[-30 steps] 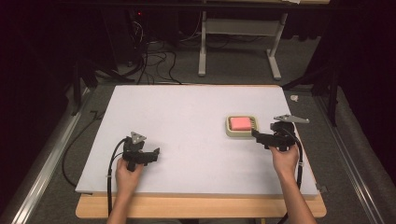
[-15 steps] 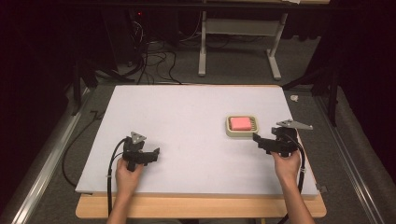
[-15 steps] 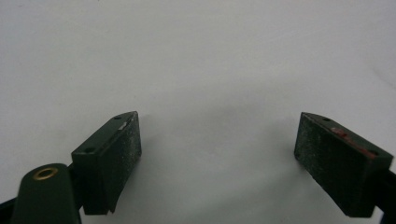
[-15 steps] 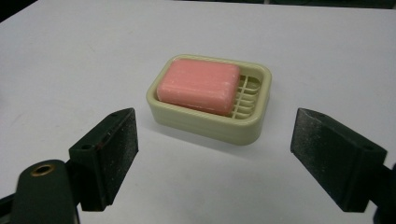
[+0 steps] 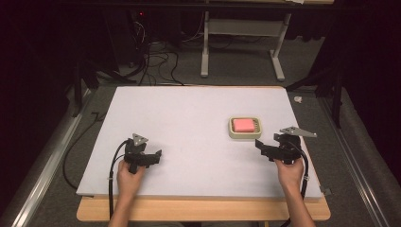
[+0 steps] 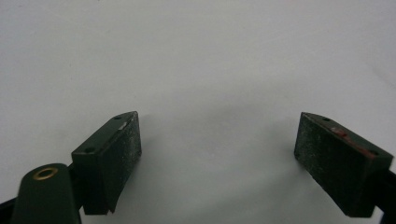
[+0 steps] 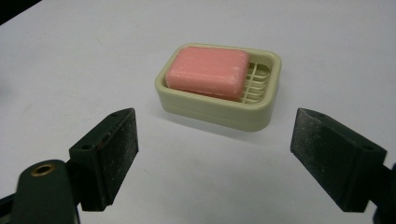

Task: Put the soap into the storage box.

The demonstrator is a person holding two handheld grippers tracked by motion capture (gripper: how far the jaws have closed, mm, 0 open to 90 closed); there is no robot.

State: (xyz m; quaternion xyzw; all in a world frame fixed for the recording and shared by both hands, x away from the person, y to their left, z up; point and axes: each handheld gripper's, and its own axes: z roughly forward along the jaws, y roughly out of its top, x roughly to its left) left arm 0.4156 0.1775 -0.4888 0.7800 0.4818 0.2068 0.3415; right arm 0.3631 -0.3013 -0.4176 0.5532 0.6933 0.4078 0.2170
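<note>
A pink bar of soap (image 7: 208, 71) lies in a cream soap dish (image 7: 219, 112) on the white board; in the high view the soap dish (image 5: 231, 128) sits right of centre with the soap (image 5: 244, 125) inside it. My right gripper (image 7: 215, 154) is open, its jaws spread wide and pointing at the dish from a short way off, with nothing between them. In the high view the right gripper (image 5: 260, 144) is just right of and nearer than the dish. My left gripper (image 6: 217, 149) is open over bare board, and it shows at the near left (image 5: 156, 155).
The white board (image 5: 189, 109) lies on a wooden table whose front edge (image 5: 203, 212) shows below it. Cables (image 5: 156, 61) and a grey desk frame (image 5: 239, 42) are on the floor beyond the table. Metal rails (image 5: 45, 184) run along both sides.
My right gripper has drawn back a little from the soap dish toward the near edge. The left gripper has stayed in place.
</note>
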